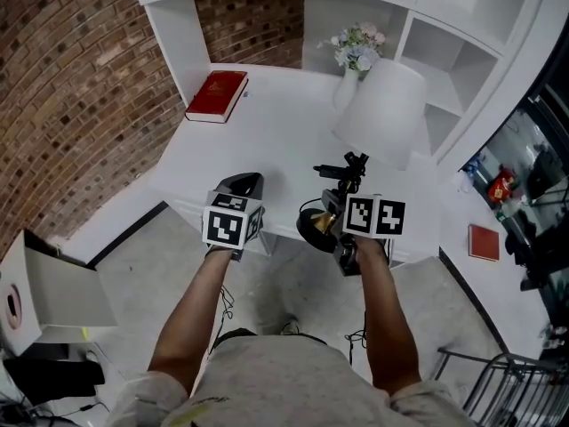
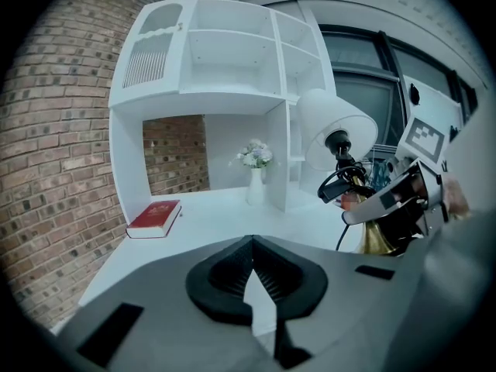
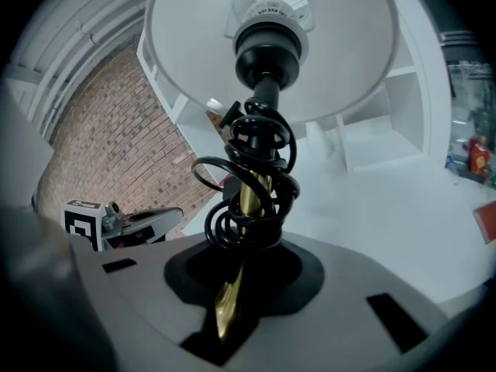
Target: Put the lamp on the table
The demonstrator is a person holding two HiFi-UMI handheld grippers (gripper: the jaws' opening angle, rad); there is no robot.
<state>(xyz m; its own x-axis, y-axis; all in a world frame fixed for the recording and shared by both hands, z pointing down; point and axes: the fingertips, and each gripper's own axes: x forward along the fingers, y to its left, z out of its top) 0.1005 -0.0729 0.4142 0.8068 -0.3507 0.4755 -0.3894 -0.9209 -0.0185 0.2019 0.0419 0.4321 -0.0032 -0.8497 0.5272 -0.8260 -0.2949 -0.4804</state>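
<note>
White corner tabletop [image 1: 267,132] under a white shelf unit [image 1: 444,52], beside a brick wall [image 1: 71,87].
Lamp [image 1: 384,114] held at a tilt over the front edge, cord-wrapped brass stem pinched in right tongs [image 3: 232,301], white shade toward the shelves. Left tongs [image 2: 252,242] pressed together, empty, just beside the lamp's base. Red book [image 1: 218,95] and vase of flowers [image 1: 354,65] farther back on the tabletop.

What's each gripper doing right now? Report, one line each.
Left gripper: closed, jaws together, holding nothing.
Right gripper: closed, holding the lamp.
</note>
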